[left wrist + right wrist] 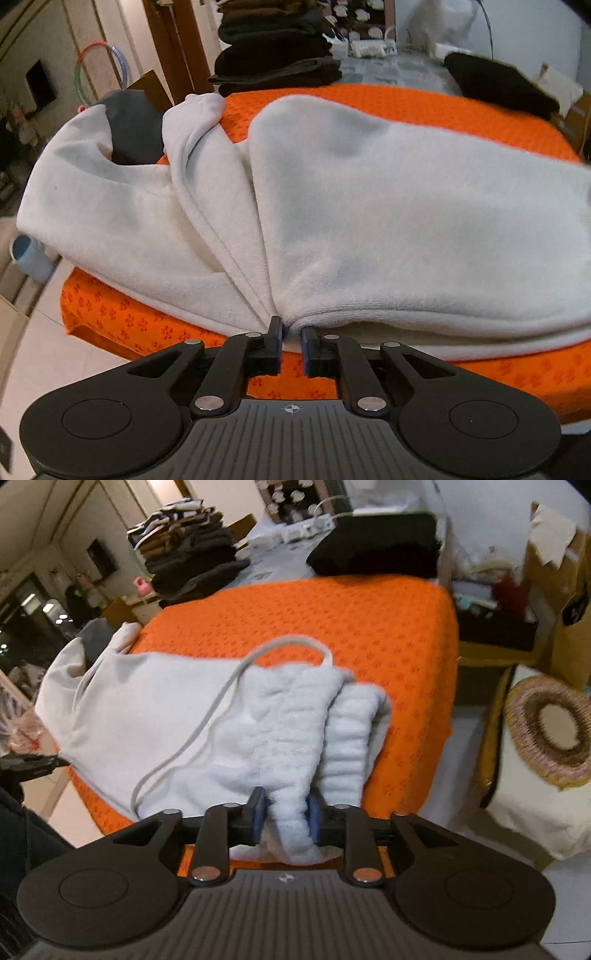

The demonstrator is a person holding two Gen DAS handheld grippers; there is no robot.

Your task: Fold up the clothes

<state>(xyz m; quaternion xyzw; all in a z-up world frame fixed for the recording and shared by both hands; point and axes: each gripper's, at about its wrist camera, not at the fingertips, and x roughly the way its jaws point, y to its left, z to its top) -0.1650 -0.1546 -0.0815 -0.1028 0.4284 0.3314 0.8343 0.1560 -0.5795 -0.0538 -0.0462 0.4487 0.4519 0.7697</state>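
The white garment (369, 221) lies on the orange worktop (406, 107); left tool (291, 332) pinches its near edge, right tool (285, 812) clamps its bunched waistband.

One white fleece garment (369, 206) lies across one counter under an orange patterned cover (424, 107), and one drawstring cord (207, 716) loops over its waistband. Two tools are in view, the left tool (291, 332) and the right tool (284, 812), one in each wrist view. At the far left stands one tall stack of folded dark clothes (277, 48); at the far right lies one separate folded black pile (502, 85). One coloured hoop (101, 74) hangs far left, one blue cup (29, 258) sits near left, and one round woven mat (554, 727) lies at the right.
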